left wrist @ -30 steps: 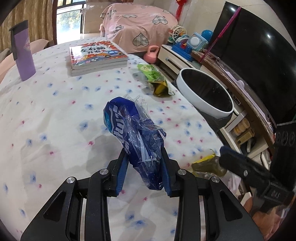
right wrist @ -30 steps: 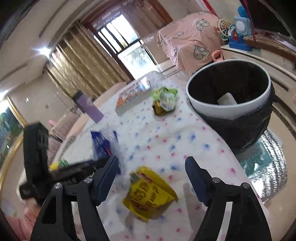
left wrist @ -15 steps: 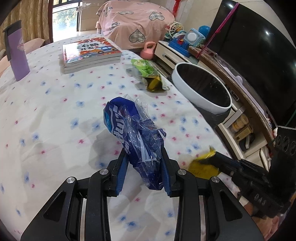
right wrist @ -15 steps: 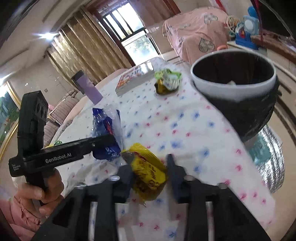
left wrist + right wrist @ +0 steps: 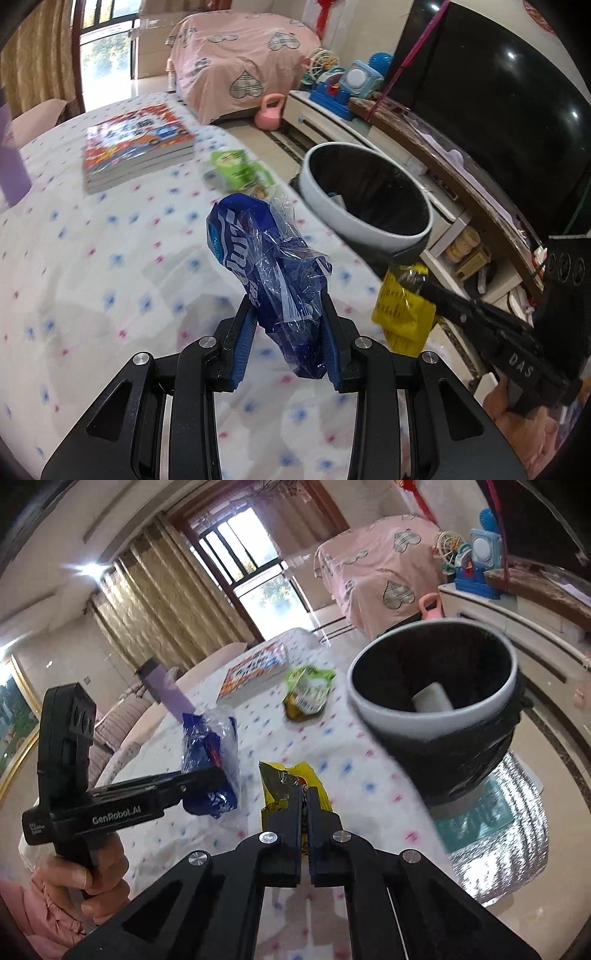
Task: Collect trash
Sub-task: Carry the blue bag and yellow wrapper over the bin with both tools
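My left gripper [image 5: 288, 314] is shut on a crumpled blue plastic wrapper [image 5: 266, 266] and holds it above the flowered tablecloth [image 5: 92, 258]. My right gripper [image 5: 304, 794] is shut on a yellow snack packet [image 5: 295, 786], lifted off the table; the packet also shows in the left wrist view [image 5: 402, 314]. The blue wrapper shows in the right wrist view [image 5: 210, 753] to the left of the packet. A green snack bag [image 5: 236, 170] lies on the table near the white-rimmed trash bin [image 5: 365, 199], which stands beside the table edge [image 5: 436, 686] and holds a white scrap.
A stack of books [image 5: 136, 144] lies at the far side of the table. A purple bottle [image 5: 166, 690] stands at the far left. A TV stand with toys [image 5: 343, 92] and a pink-covered bed [image 5: 240, 62] lie beyond the bin.
My right gripper closed on the yellow packet and lifted it off the table. Both grippers moved closer to the bin, the left still holding the blue wrapper.
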The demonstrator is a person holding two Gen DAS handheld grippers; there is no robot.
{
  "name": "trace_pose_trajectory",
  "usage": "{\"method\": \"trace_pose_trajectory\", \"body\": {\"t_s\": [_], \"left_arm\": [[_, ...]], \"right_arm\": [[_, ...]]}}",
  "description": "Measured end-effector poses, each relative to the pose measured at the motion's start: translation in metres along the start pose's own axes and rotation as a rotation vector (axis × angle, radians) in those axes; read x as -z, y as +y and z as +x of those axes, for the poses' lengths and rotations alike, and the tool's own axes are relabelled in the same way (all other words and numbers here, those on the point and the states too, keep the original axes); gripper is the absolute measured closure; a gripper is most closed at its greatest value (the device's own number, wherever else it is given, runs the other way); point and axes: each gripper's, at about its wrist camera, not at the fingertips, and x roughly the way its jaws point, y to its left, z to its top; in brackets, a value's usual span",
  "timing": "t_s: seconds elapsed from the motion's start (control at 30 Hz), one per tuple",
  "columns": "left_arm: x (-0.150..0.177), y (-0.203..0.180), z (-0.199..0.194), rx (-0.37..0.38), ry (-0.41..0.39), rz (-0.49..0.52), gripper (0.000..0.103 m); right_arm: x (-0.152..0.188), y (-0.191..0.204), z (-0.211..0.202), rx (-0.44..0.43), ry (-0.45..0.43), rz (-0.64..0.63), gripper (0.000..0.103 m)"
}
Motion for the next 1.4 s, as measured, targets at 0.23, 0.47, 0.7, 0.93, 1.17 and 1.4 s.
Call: {"method": "trace_pose_trajectory", "body": {"t_s": [0.23,0.47,0.7,0.93,1.17,1.4], "left_arm": [[-0.022,-0.030,0.010,0.045,-0.007,0.061,0.071],[-0.046,-0.058,0.030,0.061,-0.003,0.116,0.071],[-0.065,-0.073,0.046,0.062,-0.001,0.145,0.071],[-0.080,-0.084,0.062,0.052,0.009,0.169,0.071],[-0.086,-0.086,0.074,0.046,0.027,0.170,0.071],[-0.093,-0.089,0.085,0.037,0.043,0.178,0.071]], "right_arm": [[-0.033,-0.023,-0.016,0.055,-0.071,0.007,0.101],[-0.066,-0.055,-0.020,0.097,-0.120,0.043,0.101],[-0.086,-0.071,-0.016,0.127,-0.140,0.049,0.101],[-0.098,-0.081,-0.009,0.145,-0.134,0.050,0.101],[-0.104,-0.091,-0.004,0.160,-0.127,0.064,0.101],[-0.107,-0.096,0.000,0.174,-0.113,0.071,0.101]]}}
